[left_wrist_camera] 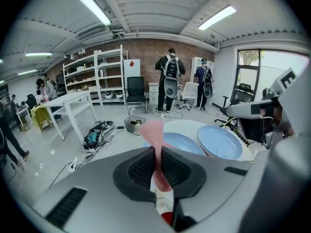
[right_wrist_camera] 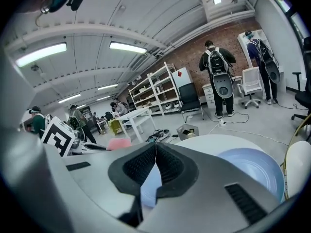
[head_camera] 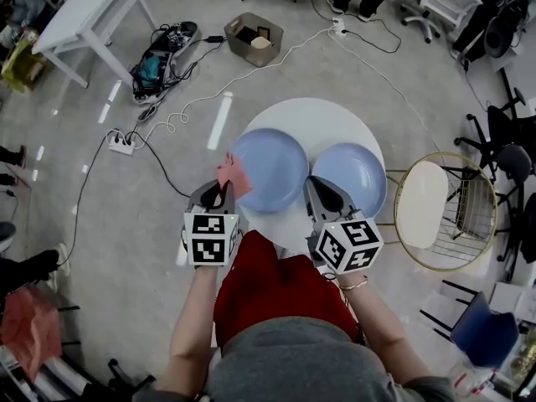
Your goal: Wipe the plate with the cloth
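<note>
Two light-blue plates lie on a round white table (head_camera: 311, 117). My left gripper (head_camera: 222, 189) is shut on a pink mesh cloth (head_camera: 233, 174), which sticks up at the left rim of the left plate (head_camera: 270, 170). In the left gripper view the cloth (left_wrist_camera: 154, 130) rises between the closed jaws of the left gripper (left_wrist_camera: 158, 161), in front of the left plate (left_wrist_camera: 183, 142). My right gripper (head_camera: 316, 182) sits between the plates, shut on the left plate's right rim (right_wrist_camera: 147, 191). The right plate (head_camera: 352, 174) lies free.
A gold wire stool with a white seat (head_camera: 423, 203) stands right of the table. On the floor to the left lie a power strip with cables (head_camera: 121, 145), a bag (head_camera: 155, 65) and an open box (head_camera: 254, 38). A white workbench (head_camera: 84, 15) stands far left.
</note>
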`<act>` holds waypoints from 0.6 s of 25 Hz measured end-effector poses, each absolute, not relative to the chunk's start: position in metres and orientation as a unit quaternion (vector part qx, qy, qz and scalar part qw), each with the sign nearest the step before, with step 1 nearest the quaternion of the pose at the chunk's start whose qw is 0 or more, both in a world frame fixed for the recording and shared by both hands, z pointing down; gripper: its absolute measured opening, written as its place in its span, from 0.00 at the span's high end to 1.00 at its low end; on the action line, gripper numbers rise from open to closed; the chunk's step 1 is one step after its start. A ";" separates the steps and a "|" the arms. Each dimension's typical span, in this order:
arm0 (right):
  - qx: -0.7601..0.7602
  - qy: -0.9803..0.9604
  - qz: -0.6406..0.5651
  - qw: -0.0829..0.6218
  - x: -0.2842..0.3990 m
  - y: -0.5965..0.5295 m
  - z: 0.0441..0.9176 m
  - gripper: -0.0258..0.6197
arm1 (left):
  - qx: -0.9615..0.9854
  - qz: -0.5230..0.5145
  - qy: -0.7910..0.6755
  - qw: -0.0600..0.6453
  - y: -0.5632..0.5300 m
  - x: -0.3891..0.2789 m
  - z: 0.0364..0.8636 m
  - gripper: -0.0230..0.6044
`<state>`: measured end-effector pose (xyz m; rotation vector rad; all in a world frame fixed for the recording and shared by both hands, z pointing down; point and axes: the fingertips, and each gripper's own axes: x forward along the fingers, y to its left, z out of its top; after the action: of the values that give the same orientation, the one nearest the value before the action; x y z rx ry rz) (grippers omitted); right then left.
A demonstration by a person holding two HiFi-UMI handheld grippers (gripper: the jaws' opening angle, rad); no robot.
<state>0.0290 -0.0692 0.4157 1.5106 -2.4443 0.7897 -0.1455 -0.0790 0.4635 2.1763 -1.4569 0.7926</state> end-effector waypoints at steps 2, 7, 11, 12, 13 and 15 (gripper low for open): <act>0.501 -0.823 0.256 0.078 0.031 -0.062 0.411 0.91 | 0.779 0.269 -0.534 0.189 -0.073 -0.144 0.454 0.91; 0.489 -0.836 0.240 0.067 0.037 -0.046 0.396 0.91 | 0.774 0.247 -0.558 0.170 -0.057 -0.141 0.434 0.91; 0.480 -0.846 0.225 0.058 0.042 -0.034 0.384 0.91 | 0.769 0.247 -0.573 0.140 -0.043 -0.138 0.419 0.91; 0.478 -0.848 0.222 0.057 0.044 -0.030 0.381 0.91 | 0.768 0.247 -0.575 0.134 -0.039 -0.136 0.416 0.91; 0.476 -0.850 0.218 0.056 0.047 -0.027 0.379 0.91 | 0.768 0.244 -0.577 0.130 -0.035 -0.132 0.413 0.91; 0.475 -0.854 0.206 0.055 0.053 -0.020 0.372 0.91 | 0.769 0.236 -0.580 0.125 -0.027 -0.126 0.405 0.91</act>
<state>0.0527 -0.0200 0.3722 1.4430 -2.5922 0.6250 -0.1260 -0.0274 0.4048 2.2428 -1.6917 0.6865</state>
